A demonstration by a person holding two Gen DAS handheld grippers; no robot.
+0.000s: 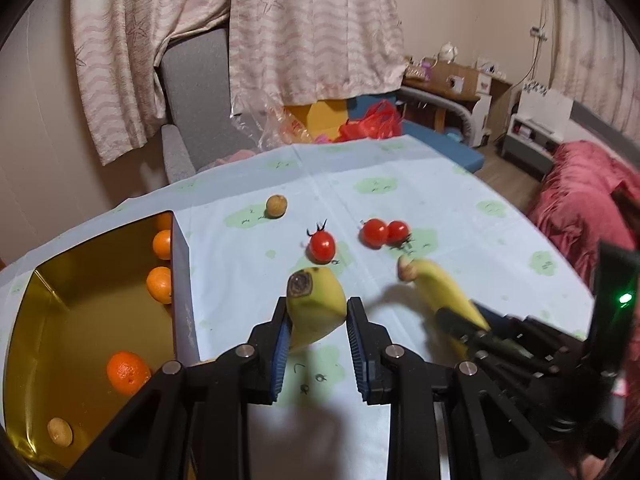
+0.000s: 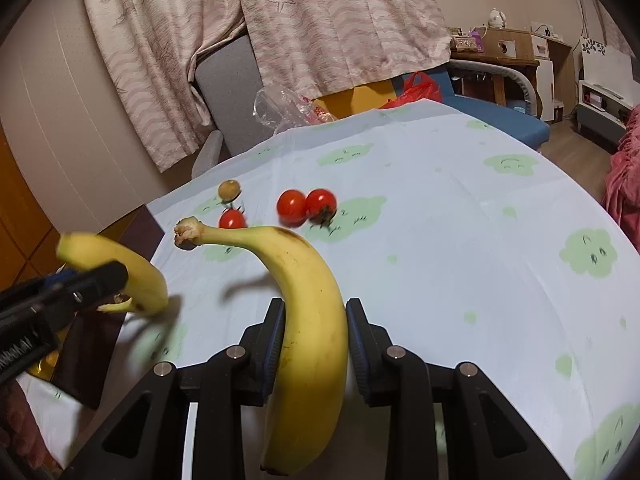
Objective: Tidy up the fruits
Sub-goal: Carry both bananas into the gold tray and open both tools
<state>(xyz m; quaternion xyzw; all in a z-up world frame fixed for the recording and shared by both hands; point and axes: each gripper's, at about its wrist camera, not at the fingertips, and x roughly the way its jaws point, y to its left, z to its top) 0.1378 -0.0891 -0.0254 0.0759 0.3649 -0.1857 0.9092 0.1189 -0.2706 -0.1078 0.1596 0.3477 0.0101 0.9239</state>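
Observation:
My left gripper (image 1: 316, 314) is shut on a yellow banana (image 1: 316, 300) whose dark-spotted end points away from me, held above the pale blue tablecloth (image 1: 440, 200). To its right, my right gripper (image 1: 454, 318) is shut on a second banana (image 1: 440, 288). In the right wrist view that gripper (image 2: 314, 320) clamps this long banana (image 2: 308, 300) at mid-length, and the left gripper (image 2: 108, 276) holds its banana (image 2: 132, 268) at the left. Three cherry tomatoes (image 1: 322, 245) (image 1: 374, 232) (image 1: 398, 231) and a small brown fruit (image 1: 276, 206) lie on the cloth beyond.
A gold-lined box (image 1: 181, 280) stands at the table's left with three oranges (image 1: 159, 285) and a small brown fruit (image 1: 60, 431) inside. A grey chair (image 1: 200, 92) and plastic bags (image 1: 372, 124) sit behind the table. Red bedding (image 1: 580, 200) lies to the right.

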